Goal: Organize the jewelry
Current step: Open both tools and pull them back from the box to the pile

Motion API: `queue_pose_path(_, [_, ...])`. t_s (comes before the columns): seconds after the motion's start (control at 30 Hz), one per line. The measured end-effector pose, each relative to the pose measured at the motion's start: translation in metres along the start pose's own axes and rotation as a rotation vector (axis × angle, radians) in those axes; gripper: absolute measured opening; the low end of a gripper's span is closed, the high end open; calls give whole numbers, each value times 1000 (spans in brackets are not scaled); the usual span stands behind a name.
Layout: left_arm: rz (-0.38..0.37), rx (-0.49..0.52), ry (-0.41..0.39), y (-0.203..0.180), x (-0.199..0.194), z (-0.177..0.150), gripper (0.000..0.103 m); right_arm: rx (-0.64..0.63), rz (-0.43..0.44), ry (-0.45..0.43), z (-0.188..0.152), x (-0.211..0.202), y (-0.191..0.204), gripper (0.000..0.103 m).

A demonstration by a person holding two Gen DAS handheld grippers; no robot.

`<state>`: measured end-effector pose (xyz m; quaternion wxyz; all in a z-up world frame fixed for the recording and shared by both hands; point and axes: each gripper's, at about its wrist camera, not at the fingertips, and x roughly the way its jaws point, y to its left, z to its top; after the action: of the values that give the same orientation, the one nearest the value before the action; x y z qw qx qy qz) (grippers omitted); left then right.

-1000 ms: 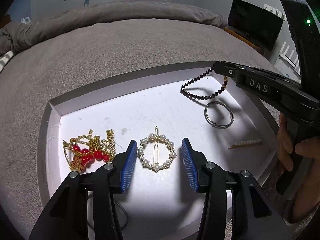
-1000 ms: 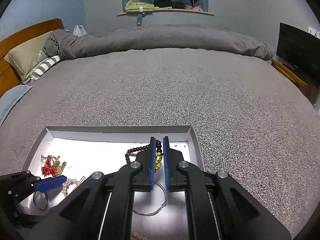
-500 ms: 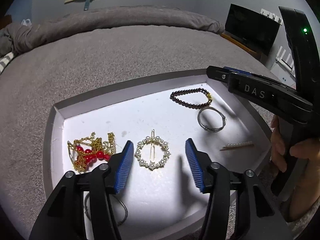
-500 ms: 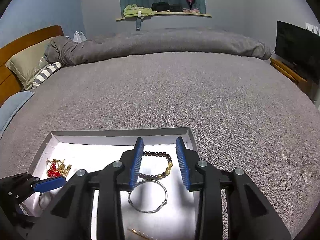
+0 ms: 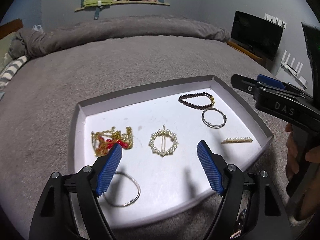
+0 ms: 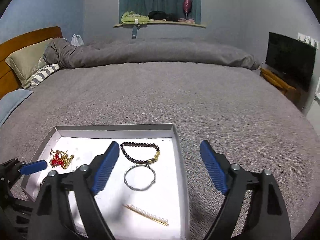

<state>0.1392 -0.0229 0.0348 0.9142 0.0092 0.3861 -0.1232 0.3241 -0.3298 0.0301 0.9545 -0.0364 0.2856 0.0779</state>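
A shallow white tray (image 5: pixel 80 118) lies on the grey bed. In it are a dark bead bracelet (image 5: pixel 197 101), a silver bangle (image 5: pixel 214 118), a pearl hair clip (image 5: pixel 237 140), a round pearl brooch (image 5: pixel 163 143), a gold chain with red beads (image 5: pixel 112 140) and a silver ring bangle (image 5: pixel 125 192). My left gripper (image 5: pixel 160 168) is open and empty above the tray's near side. My right gripper (image 6: pixel 158 168) is open and empty above the tray's right edge, with the bead bracelet (image 6: pixel 140 153), silver bangle (image 6: pixel 139 177) and pearl clip (image 6: pixel 147 217) below it.
The grey bedspread (image 6: pixel 170 92) surrounds the tray. A rolled grey duvet (image 6: pixel 140 52) and pillows (image 6: pixel 26 62) lie at the far side. A dark TV (image 6: pixel 290 60) on a wooden stand is at the right. A shelf (image 6: pixel 160 23) with clothes hangs on the far wall.
My right gripper opened, let go of the dark bead bracelet into the tray's far right corner, and drew back. Both grippers have lifted up and away, with jaws wider.
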Motion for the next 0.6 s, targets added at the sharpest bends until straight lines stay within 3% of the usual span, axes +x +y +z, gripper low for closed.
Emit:
queue_pose_path(0.13, [26,-8,-41,1,-15,-5,81,-1,-31,-22,-7,-13,-2,97])
queue_pose_path(0.4, [62,-9,-86,-1,-38,-21,87,-26,-192,-46,-29,-32,-9,98])
queue_pose_path(0.6, [36,-19,-96,0,-54,-35,88,-31,-167,-48,-40,-46,-9,98])
